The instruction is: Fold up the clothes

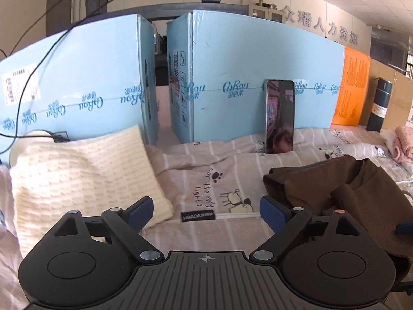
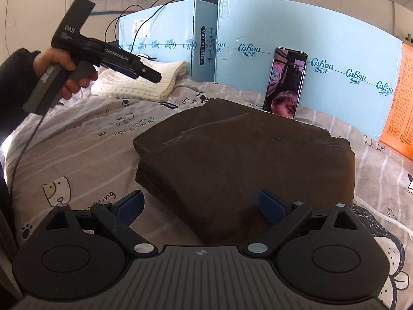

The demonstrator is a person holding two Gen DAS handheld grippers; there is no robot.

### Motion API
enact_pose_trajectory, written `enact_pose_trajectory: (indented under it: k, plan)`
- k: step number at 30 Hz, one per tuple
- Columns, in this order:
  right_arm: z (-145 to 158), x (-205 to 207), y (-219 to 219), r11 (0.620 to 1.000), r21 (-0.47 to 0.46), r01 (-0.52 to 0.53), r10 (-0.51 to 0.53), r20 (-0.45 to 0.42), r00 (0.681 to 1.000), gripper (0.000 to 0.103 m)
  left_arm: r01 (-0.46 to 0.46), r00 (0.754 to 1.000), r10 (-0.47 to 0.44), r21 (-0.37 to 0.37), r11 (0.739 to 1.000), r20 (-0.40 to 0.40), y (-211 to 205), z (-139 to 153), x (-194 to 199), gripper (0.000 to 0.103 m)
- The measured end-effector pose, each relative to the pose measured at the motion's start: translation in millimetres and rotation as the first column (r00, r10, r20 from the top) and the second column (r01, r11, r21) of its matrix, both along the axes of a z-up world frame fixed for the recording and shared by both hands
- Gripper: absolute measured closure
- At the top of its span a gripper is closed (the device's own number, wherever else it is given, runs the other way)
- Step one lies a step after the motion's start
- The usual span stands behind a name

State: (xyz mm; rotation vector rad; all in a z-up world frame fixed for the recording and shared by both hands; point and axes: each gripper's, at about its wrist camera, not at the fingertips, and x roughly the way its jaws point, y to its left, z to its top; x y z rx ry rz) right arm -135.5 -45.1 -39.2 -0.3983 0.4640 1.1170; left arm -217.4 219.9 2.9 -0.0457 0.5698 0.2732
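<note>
- Left wrist view: nearest the lens, the left gripper (image 1: 206, 213) hovers with its blue-padded tongs spread wide and nothing between them, over the printed bedsheet (image 1: 206, 235). A folded cream knit (image 1: 85, 173) lies just beside the left finger, and the brown garment (image 1: 343, 193) lies rumpled beside the right finger. A phone (image 1: 280, 116) leans upright on the blue boxes (image 1: 245, 77); a dark flask (image 1: 379, 103) and a pink cloth (image 1: 405, 142) sit far right.
- Right wrist view: the right gripper (image 2: 200, 209) also stands wide and empty, its tongs straddling the near corner of the brown garment (image 2: 245, 160), which lies in flat, stacked layers mid-bed. The person's hand (image 2: 64, 72) holds the left gripper (image 2: 152, 73) raised over the cream knit (image 2: 139, 82).
- Risk, as I judge it: closing on that near corner could pinch only the top layer, so a lift would peel the stack open; a deep bite could snag the bedsheet (image 2: 77, 149) too.
- Differences: only the left view shows the flask, the pink cloth and the brown garment's untidy side; only the right view shows the hand, the left tool from outside, and the garment's tidy layered face.
</note>
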Motion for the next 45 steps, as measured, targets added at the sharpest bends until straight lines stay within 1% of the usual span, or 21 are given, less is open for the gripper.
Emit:
enact_pose_trajectory:
  k: [4, 8, 10, 13, 15, 16, 18, 20, 22, 25, 26, 27, 29, 32, 34, 36, 38, 39, 40, 44, 45]
  plan:
    - [-7.2, -1.4, 10.1, 0.998, -0.058, -0.013, 0.017, 0.062, 0.998, 0.007, 0.102, 0.994, -0.105, -0.103, 0.989, -0.026, -4.6, -15.3, 32.9, 0.005]
    - [-12.7, -0.2, 19.5, 0.997, -0.081, -0.018, 0.026, 0.097, 0.995, 0.006, 0.199, 0.977, -0.211, -0.207, 0.958, -0.041, -9.1, -30.7, 65.8, 0.005]
    - [-13.5, 2.8, 20.4, 0.997, -0.073, 0.002, 0.006, 0.107, 0.994, 0.006, 0.244, 0.964, -0.263, -0.261, 0.934, -0.043, -11.3, -38.9, 82.4, 0.005]
    - [-9.2, 8.2, 13.1, 0.998, -0.033, 0.046, -0.041, 0.117, 0.992, 0.007, 0.29, 0.947, -0.32, -0.385, 0.876, -0.016, -10.8, -63.2, 111.7, 0.005]
    - [-4.4, 11.0, 3.1, 0.996, 0.01, 0.084, -0.084, 0.132, 0.988, 0.007, 0.303, 0.942, -0.335, -0.44, 0.846, 0.005, -10.3, -77.8, 127.6, 0.005]
    - [-1.7, 12.2, -2.6, 0.994, 0.035, 0.101, -0.105, 0.138, 0.985, 0.007, 0.313, 0.94, -0.341, -0.458, 0.832, 0.024, -9.8, -83.1, 131.8, 0.005]
    - [3.4, 14.7, -14.2, 0.988, 0.092, 0.122, -0.133, 0.13, 0.983, 0.007, 0.347, 0.933, -0.355, -0.437, 0.83, 0.066, -12.2, -87.7, 138.7, 0.005]
    - [7.4, 19.5, -25.0, 0.976, 0.157, 0.154, -0.173, 0.115, 0.978, 0.007, 0.372, 0.924, -0.371, -0.455, 0.809, 0.095, -14.1, -90.0, 144.3, 0.006]
    - [8.2, 24.2, -27.5, 0.966, 0.181, 0.186, -0.207, 0.102, 0.973, 0.007, 0.392, 0.915, -0.388, -0.45, 0.802, 0.106, -18.9, -90.4, 148.5, 0.006]
    - [5.9, 27.6, -15.2, 0.977, 0.138, 0.16, -0.174, 0.09, 0.981, 0.008, 0.408, 0.909, -0.398, -0.446, 0.797, 0.119, -18.2, -92.6, 152.6, 0.019]
    - [5.6, 27.7, -9.9, 0.982, 0.129, 0.138, -0.15, 0.089, 0.985, 0.008, 0.41, 0.909, -0.398, -0.447, 0.795, 0.124, -16.3, -93.5, 153.4, 0.027]
    - [5.9, 27.4, -5.5, 0.986, 0.124, 0.113, -0.125, 0.088, 0.988, 0.008, 0.403, 0.912, -0.388, -0.47, 0.785, 0.133, -10.0, -94.3, 153.2, 0.039]
    - [6.3, 27.7, 6.5, 0.991, 0.113, 0.073, -0.082, 0.076, 0.994, 0.008, 0.385, 0.92, -0.363, -0.52, 0.762, 0.148, 1.7, -97.6, 154.4, 0.055]
    - [1.1, 32.9, 23.2, 0.994, 0.083, 0.072, -0.076, 0.044, 0.996, 0.011, 0.406, 0.911, -0.38, -0.526, 0.748, 0.162, 1.6, -98.9, 154.6, 0.062]
    - [-0.8, 38.3, 25.1, 0.992, 0.085, 0.095, -0.096, 0.0, 0.995, 0.018, 0.438, 0.895, -0.41, -0.515, 0.737, 0.174, -3.1, -97.1, 153.7, 0.062]
    - [1.0, 41.7, 19.6, 0.986, 0.11, 0.126, -0.122, -0.038, 0.992, 0.025, 0.473, 0.875, -0.445, -0.53, 0.704, 0.19, -5.0, -97.3, 154.9, 0.062]
    - [4.0, 48.0, 12.0, 0.976, 0.155, 0.154, -0.139, -0.106, 0.985, 0.033, 0.471, 0.874, -0.451, -0.543, 0.695, 0.181, -5.3, -99.6, 157.8, 0.062]
    - [4.9, 51.3, 9.8, 0.97, 0.172, 0.17, -0.149, -0.132, 0.98, 0.035, 0.462, 0.879, -0.446, -0.545, 0.7, 0.171, -5.8, -100.6, 159.1, 0.062]
    - [5.4, 54.5, 8.4, 0.964, 0.186, 0.187, -0.16, -0.154, 0.975, 0.043, 0.453, 0.883, -0.441, -0.543, 0.707, 0.162, -6.6, -101.4, 160.2, 0.063]
    - [6.4, 50.0, 15.2, 0.954, 0.153, 0.256, -0.249, -0.068, 0.966, 0.083, 0.444, 0.892, -0.426, -0.459, 0.77, 0.15, -17.5, -95.0, 154.7, 0.082]
    - [8.0, 49.0, 14.6, 0.951, 0.161, 0.265, -0.258, -0.063, 0.964, 0.085, 0.446, 0.893, -0.423, -0.434, 0.783, 0.153, -20.2, -92.6, 152.1, 0.088]
